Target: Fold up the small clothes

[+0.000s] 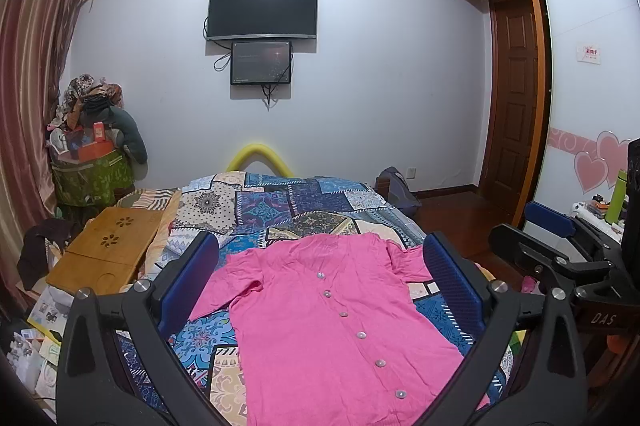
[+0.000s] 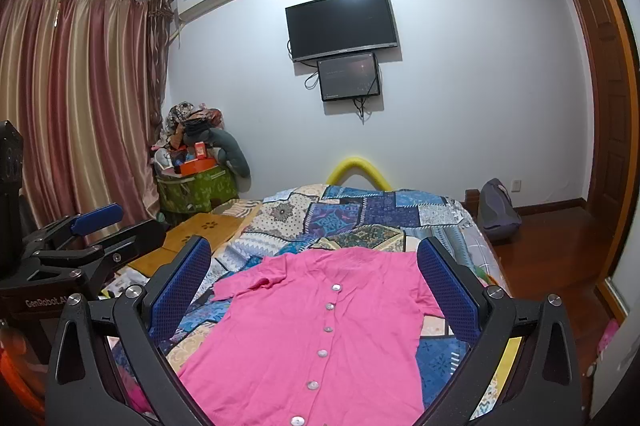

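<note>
Pink shirt lies flat, unfolded, buttons up, on patchwork bed. Left gripper and right gripper hover near, jaws apart, empty.

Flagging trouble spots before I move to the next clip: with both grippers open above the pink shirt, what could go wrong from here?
1. The pink shirt lies on a loose patchwork bedspread; a gripper might pinch the cover along with the cloth.
2. The left sleeve is already bunched, so a fold may come out crooked.
3. The left gripper and right gripper sit close side by side and could collide.
</note>
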Tool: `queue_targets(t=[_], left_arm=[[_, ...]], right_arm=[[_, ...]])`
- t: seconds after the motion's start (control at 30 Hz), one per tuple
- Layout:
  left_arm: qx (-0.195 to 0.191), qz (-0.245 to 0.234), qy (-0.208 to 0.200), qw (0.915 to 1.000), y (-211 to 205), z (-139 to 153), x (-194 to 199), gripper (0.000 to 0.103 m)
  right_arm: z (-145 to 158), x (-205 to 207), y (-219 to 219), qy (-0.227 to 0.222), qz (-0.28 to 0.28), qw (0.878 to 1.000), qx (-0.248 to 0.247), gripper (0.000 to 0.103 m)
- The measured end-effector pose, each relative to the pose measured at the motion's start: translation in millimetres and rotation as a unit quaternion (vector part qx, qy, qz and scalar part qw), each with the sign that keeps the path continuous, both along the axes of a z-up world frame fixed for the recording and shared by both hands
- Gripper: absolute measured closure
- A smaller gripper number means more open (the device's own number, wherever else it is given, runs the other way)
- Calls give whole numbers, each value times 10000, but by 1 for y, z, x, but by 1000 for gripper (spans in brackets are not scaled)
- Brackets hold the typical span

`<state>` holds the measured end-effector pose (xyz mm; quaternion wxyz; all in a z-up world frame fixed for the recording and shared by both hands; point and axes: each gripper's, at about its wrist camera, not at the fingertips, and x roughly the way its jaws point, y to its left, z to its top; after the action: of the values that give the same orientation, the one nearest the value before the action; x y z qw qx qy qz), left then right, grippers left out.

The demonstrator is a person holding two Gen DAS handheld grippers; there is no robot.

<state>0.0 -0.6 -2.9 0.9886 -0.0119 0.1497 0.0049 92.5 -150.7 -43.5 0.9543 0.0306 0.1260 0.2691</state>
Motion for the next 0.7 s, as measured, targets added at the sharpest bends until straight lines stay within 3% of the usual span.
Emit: queue_targets(t=[0.7], left_arm=[[-9, 12, 8, 10000, 1, -3, 2, 0]], right_arm=[[-2, 0, 1, 7, -22, 10000, 7, 1]])
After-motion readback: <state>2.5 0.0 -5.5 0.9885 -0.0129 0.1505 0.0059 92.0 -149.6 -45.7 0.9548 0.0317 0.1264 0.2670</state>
